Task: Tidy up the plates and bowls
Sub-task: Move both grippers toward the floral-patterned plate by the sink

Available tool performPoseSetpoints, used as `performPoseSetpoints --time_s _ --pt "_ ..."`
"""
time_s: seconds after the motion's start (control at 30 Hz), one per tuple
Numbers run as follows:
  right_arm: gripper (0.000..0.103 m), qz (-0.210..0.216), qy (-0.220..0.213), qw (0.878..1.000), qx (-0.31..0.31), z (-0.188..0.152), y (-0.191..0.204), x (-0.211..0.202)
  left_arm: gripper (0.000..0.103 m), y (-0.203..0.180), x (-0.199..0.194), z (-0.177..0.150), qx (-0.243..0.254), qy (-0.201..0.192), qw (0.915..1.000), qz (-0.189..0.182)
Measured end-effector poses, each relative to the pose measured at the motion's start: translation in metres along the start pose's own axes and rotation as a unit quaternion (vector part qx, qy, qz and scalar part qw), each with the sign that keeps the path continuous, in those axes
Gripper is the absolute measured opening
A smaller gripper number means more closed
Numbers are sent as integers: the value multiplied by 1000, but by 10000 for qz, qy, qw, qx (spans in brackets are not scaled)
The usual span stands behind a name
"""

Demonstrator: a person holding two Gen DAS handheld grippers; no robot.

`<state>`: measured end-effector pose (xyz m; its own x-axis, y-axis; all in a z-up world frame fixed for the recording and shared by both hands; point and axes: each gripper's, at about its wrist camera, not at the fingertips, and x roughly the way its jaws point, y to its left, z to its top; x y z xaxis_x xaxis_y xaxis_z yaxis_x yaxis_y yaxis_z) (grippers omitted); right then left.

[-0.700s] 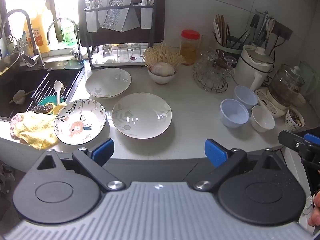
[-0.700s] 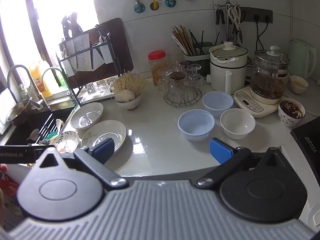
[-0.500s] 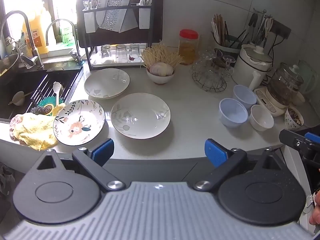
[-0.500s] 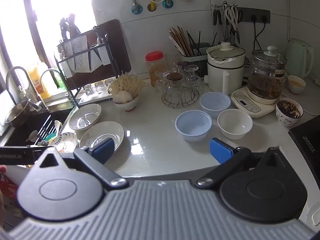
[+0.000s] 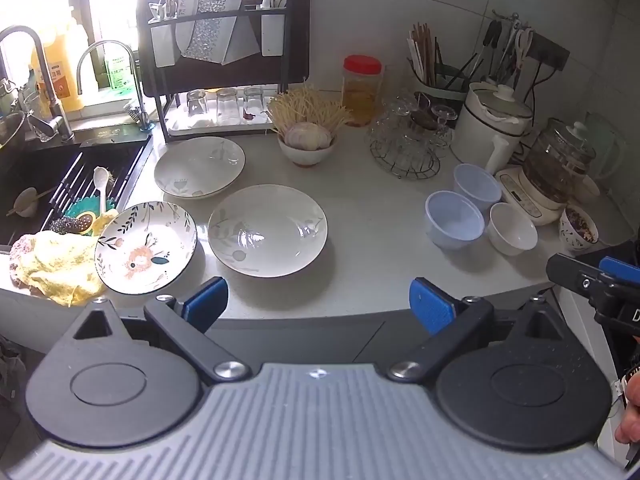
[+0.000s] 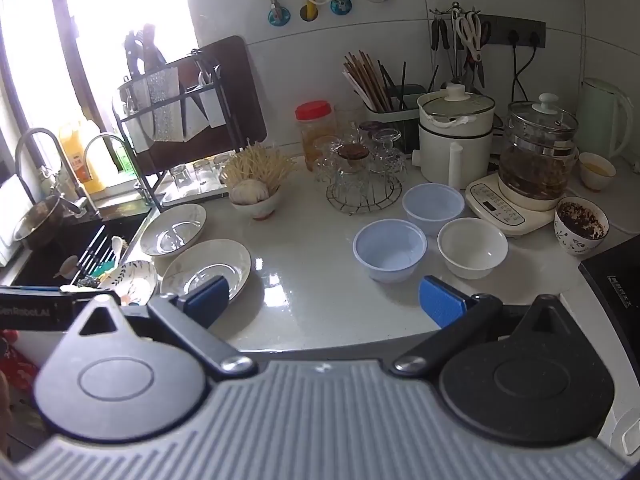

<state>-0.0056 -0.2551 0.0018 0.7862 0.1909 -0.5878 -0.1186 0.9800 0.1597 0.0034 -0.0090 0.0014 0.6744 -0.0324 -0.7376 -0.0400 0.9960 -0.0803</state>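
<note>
Jaws wide apart on both, nothing between them. Left gripper low at centre of its frame, over the near counter edge; right gripper likewise in its own frame.

In the left view: flowered plate at left of centre, overlapping a yellow cloth beside the sink. Pale plate at centre, just right of it. Another pale plate above, toward upper left, apart from both. At right of centre, three bowls clustered close: blue bowl, second blue bowl behind, white bowl to the right. Garlic bowl at upper centre.
</note>
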Motion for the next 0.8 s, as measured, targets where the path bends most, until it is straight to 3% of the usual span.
performPoseSetpoints --time_s 0.8 --pt "103 63 137 9999 -63 -2 2 12 99 3 15 1 -30 89 10000 -4"
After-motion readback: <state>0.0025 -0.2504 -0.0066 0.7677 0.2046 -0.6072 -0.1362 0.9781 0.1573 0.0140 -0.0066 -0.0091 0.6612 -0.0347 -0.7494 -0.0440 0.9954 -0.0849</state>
